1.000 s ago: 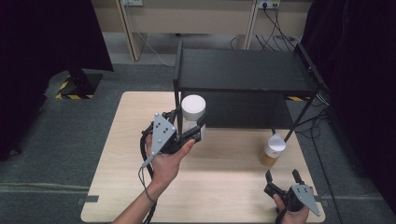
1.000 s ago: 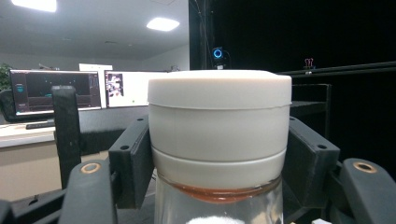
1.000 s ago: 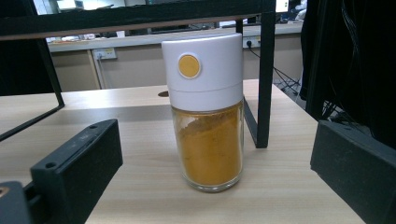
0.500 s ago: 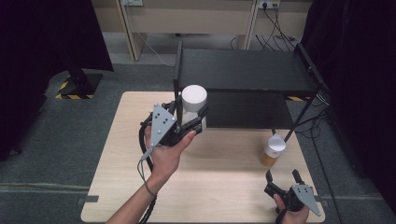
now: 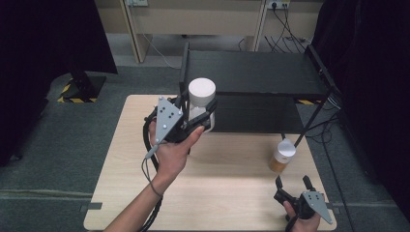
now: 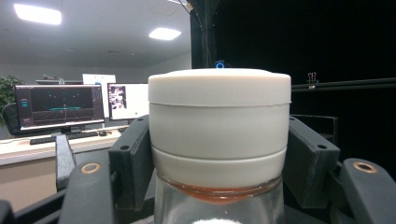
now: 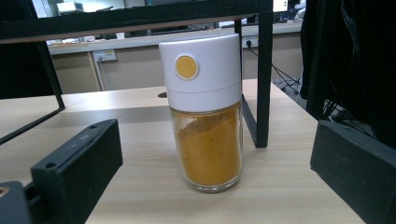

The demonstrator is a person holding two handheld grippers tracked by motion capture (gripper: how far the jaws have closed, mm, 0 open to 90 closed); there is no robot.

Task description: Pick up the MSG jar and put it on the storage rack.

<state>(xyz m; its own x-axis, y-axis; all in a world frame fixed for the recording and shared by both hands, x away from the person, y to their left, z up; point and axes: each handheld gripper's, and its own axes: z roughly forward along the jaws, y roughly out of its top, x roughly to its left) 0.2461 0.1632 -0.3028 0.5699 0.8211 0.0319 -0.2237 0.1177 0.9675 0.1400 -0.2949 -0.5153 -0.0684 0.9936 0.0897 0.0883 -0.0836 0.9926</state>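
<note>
White-capped jar in left gripper

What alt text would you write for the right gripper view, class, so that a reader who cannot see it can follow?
A glass spice jar with a white cap and yellow-orange powder stands upright on the wooden table, untouched, ahead of the right gripper, whose black jaws stand open on either side. Behind it rises a leg of the black metal shelf.
</note>
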